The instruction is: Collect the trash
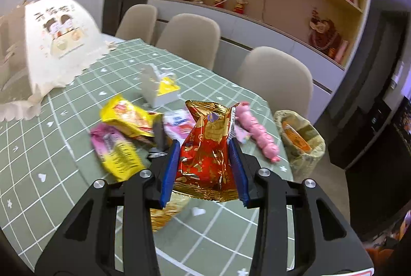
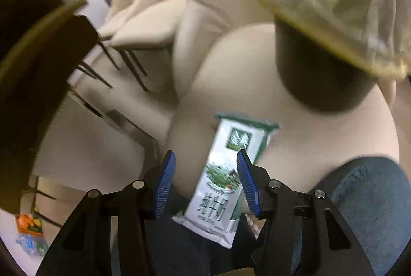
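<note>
A red-and-gold snack bag [image 1: 208, 147] is pinched between the blue pads of the left gripper [image 1: 204, 147] above a green checked tablecloth [image 1: 64, 147], with yellow and pink wrappers [image 1: 123, 137] scattered just behind it. Past the table edge, a lined trash bin [image 1: 300, 139] is seen beside a beige chair [image 1: 272, 73]. A green-and-white milk carton [image 2: 226, 173] is framed by the right gripper [image 2: 205, 160], whose fingers are spread, one pad touching the carton.

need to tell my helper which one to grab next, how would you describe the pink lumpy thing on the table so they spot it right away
Start at the green grid-patterned tablecloth and go to its edge nearest the bag-lined trash bin. There, just right of the red-and-gold foil snack bag, lies a pale pink segmented plastic wrapper, long and narrow. Its neighbours are flat packets; only this one is a string of rounded bumps.
</note>
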`<action>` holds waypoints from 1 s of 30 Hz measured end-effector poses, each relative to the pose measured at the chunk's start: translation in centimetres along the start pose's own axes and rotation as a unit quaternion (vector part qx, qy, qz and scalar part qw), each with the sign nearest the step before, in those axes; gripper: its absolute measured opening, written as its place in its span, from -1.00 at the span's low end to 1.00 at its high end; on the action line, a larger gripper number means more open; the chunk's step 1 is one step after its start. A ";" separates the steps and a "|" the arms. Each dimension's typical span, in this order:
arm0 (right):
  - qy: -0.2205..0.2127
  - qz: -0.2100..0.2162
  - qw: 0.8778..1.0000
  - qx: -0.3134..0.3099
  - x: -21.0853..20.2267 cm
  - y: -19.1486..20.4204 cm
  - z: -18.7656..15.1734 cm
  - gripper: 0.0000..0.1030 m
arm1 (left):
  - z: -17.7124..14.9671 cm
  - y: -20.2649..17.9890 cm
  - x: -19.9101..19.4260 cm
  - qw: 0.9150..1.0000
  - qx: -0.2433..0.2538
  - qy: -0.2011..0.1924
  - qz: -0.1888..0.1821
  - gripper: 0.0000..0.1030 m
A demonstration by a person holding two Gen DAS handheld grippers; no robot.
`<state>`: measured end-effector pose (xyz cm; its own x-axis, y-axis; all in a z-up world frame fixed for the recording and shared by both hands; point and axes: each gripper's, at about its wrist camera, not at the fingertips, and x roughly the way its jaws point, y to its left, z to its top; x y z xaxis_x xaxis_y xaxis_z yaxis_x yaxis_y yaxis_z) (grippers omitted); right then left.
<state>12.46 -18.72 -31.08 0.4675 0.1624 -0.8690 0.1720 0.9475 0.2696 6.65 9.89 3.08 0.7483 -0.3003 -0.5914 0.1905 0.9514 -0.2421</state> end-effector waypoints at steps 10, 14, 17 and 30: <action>-0.014 -0.049 0.998 0.028 3.3 0.1 1.2 0.07 | -0.2 0.9 1.4 1.000 -0.015 0.025 -0.004 -0.29; -0.020 -0.071 0.997 0.016 3.3 -0.3 1.0 0.08 | -0.3 0.7 1.5 1.000 -0.013 0.027 -0.003 -0.29; -0.009 -0.078 0.997 -0.010 3.2 -0.3 1.1 0.07 | -0.6 0.8 1.9 0.999 -0.016 0.032 0.000 -0.29; 0.077 -0.022 0.997 -0.004 4.9 -2.6 0.7 -0.40 | -0.8 -0.4 1.6 0.999 -0.003 0.037 -0.015 -0.29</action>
<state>14.91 -20.60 -35.76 0.3207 0.1614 -0.9333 0.1819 0.9565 0.2279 7.29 9.00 1.60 0.6937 -0.3327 -0.6389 0.2077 0.9417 -0.2648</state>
